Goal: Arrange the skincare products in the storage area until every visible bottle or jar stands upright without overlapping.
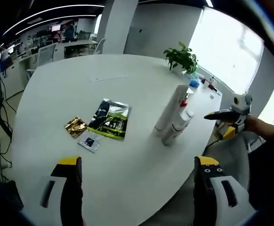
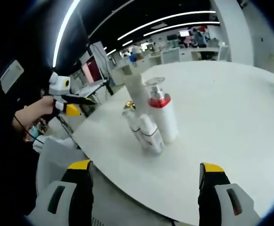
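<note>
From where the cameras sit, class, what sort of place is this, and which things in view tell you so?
Probably an open-plan office: a large white round table, rows of desks with monitors behind it, long ceiling strip lights, and a potted plant by the bright windows.

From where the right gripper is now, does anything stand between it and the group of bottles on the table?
Nothing visible does. In the right gripper view only bare white table lies between the open right gripper and the bottles, which stand close together near the table edge.
</note>
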`<state>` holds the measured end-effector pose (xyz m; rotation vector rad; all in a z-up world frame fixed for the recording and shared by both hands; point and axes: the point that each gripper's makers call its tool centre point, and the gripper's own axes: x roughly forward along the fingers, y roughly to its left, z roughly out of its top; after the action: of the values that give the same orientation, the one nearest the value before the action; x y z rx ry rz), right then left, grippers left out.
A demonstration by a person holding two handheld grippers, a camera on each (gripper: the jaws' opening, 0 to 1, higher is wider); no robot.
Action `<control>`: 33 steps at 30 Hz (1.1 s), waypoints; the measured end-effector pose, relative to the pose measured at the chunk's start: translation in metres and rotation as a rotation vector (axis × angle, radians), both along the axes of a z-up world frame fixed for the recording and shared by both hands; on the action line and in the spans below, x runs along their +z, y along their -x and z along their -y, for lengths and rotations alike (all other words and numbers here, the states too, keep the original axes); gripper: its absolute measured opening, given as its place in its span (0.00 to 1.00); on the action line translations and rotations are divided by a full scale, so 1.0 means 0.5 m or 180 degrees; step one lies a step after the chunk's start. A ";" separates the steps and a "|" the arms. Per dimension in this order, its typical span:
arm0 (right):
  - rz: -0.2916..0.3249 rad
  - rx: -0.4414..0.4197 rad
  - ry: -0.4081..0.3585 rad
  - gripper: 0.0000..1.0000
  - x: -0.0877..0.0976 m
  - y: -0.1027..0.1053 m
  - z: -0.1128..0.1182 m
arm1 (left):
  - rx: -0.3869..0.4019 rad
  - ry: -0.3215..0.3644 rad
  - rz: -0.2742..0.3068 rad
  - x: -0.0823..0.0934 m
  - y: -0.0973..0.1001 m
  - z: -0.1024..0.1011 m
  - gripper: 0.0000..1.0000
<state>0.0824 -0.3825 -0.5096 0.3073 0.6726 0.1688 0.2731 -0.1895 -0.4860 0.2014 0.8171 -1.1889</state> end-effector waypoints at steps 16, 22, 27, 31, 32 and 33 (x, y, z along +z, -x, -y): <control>-0.0031 -0.0091 0.0005 0.96 -0.006 0.015 0.008 | -0.0316 -0.0235 -0.0146 -0.036 -0.039 0.061 0.79; -0.0073 -0.0096 -0.0017 0.96 -0.015 0.018 0.010 | -0.0359 -0.0333 -0.0127 -0.040 -0.061 0.075 0.76; -0.0039 -0.0159 -0.0035 0.96 -0.017 0.012 0.016 | -0.0429 -0.0388 -0.0020 -0.041 -0.089 0.089 0.65; -0.0076 -0.0165 -0.0043 0.96 -0.027 0.013 0.019 | -0.0437 -0.0415 -0.0015 -0.049 -0.101 0.095 0.65; -0.0082 -0.0163 -0.0043 0.96 -0.028 0.013 0.020 | -0.0449 -0.0440 -0.0013 -0.053 -0.104 0.096 0.65; -0.0092 -0.0163 -0.0049 0.96 -0.029 0.012 0.021 | -0.0471 -0.0489 -0.0010 -0.060 -0.109 0.099 0.65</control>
<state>0.0764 -0.3928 -0.5243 0.3418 0.6915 0.1209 0.3275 -0.2392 -0.5160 0.3916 0.9092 -1.2655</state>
